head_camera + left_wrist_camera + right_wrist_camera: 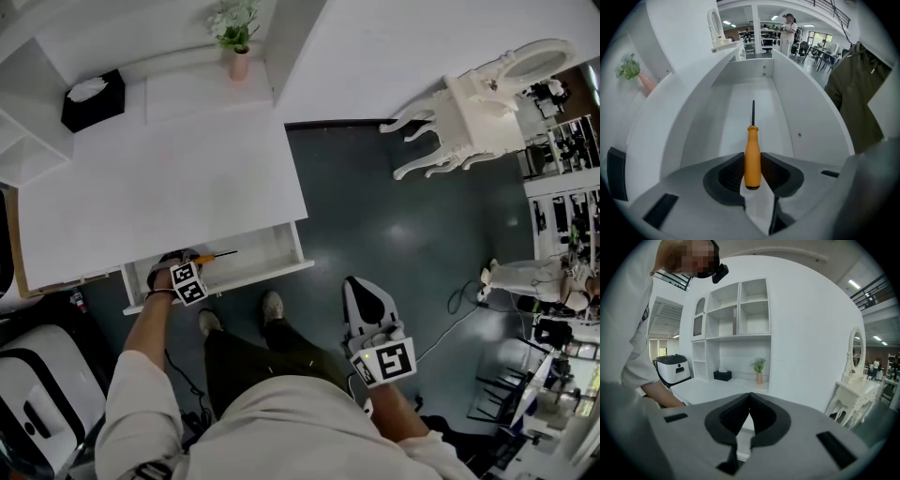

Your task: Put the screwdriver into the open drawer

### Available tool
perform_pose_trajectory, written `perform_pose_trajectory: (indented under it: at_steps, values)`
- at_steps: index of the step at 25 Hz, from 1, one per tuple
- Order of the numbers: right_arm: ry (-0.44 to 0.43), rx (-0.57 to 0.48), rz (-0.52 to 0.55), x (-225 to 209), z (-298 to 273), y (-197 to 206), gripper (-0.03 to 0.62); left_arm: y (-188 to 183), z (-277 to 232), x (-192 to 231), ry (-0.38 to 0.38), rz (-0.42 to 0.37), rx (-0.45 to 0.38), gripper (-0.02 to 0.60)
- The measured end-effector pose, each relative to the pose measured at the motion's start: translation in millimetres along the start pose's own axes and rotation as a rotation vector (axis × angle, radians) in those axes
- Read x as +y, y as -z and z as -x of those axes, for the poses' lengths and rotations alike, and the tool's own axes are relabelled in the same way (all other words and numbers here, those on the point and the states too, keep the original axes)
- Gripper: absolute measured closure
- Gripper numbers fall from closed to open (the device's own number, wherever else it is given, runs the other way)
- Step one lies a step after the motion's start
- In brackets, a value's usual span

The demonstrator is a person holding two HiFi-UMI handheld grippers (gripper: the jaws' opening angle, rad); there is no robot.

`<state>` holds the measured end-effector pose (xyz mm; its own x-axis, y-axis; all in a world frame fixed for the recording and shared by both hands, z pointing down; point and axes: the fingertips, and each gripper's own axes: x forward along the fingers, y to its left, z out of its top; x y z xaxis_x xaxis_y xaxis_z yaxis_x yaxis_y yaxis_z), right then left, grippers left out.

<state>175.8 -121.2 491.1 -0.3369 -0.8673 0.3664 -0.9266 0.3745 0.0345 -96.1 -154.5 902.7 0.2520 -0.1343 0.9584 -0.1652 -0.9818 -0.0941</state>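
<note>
Your pale shirt [281,431] fills the near edge of the head view, with both forearms reaching out from it. Your right gripper [362,285] hangs over the dark, faintly glossy floor [394,225], well apart from the furniture. Its matte grey shell ends in black curved fingers [733,420] that meet at the tips with nothing between them.

Your left gripper [190,260] is over the left part of the open drawer [281,246]. Its black ribbed fingers [731,173] are clamped on the screwdriver [753,145], one on each side of the lower handle. That handle is smooth orange plastic, rounded and slightly waisted, with a dark butt cap at the near end. A thin, straight black shaft runs out of its far end.

In the left gripper view the screwdriver's long axis lines up with the drawer's length, the tip pointing at the far end wall. In the head view the screwdriver [214,255] lies left to right, the handle at the left in the fingers and the tip to the right. You can't tell whether it touches the drawer's floor.

The drawer is a smooth, plain white box, pulled out from the near edge of the flat white desk [159,178]. A black tissue box [92,98] sits at the desk's far left, and a pink vase [240,64] with pale flowers stands further right.
</note>
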Motion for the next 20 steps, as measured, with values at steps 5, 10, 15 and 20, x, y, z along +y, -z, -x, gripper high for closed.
perform_pose_trajectory:
  at_steps: [5, 10, 15, 20]
  values:
    - [0.007, 0.018, -0.003, -2, 0, 8, 0.591, 2, -12, -3, 0.016, 0.005, 0.007, 0.471]
    - [0.009, 0.028, -0.006, -5, 0, 13, 0.590, 4, -20, -5, 0.029, 0.017, 0.013, 0.471]
    - [0.015, 0.038, -0.007, -6, 1, 18, 0.591, 6, -23, -4, 0.040, 0.015, 0.008, 0.471]
    - [0.017, 0.039, -0.010, -6, 3, 20, 0.591, 5, -24, -5, 0.045, 0.015, 0.004, 0.471]
